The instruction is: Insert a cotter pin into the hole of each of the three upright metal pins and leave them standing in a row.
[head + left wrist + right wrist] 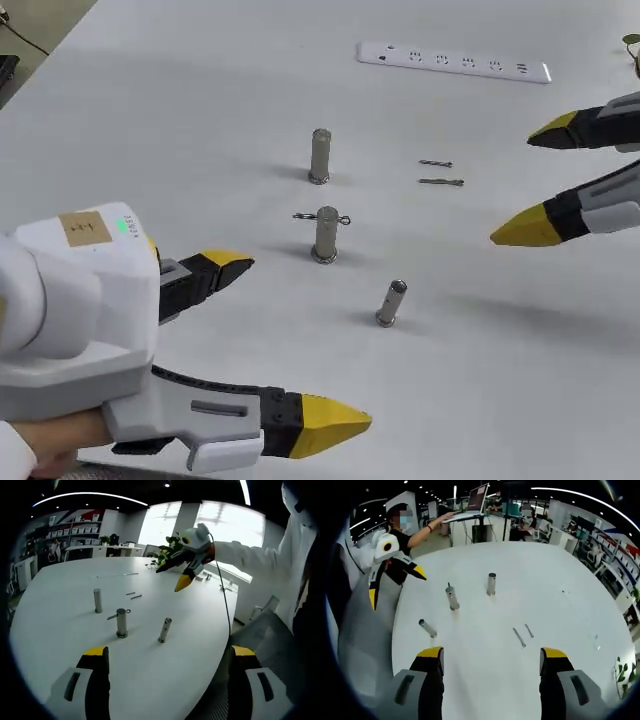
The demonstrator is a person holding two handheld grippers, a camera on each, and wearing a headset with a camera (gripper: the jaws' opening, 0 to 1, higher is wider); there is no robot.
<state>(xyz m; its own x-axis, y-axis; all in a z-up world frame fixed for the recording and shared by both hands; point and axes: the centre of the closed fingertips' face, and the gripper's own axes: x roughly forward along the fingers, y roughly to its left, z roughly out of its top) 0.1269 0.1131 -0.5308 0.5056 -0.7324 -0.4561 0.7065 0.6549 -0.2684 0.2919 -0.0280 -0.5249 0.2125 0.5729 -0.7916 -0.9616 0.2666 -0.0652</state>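
Head view: grey middle pin [326,238] (upright), cotter pin [341,219] through top.

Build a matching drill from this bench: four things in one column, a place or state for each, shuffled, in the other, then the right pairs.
Things
1. middle metal pin
2. loose cotter pins
3. power strip
4. nearest metal pin

Place or state
A. white, farthest from the person
B. has a cotter pin through its top
C. lying flat, side by side
D. closest to the person, nothing through it

Pairs: 1-B, 2-C, 3-A, 4-D
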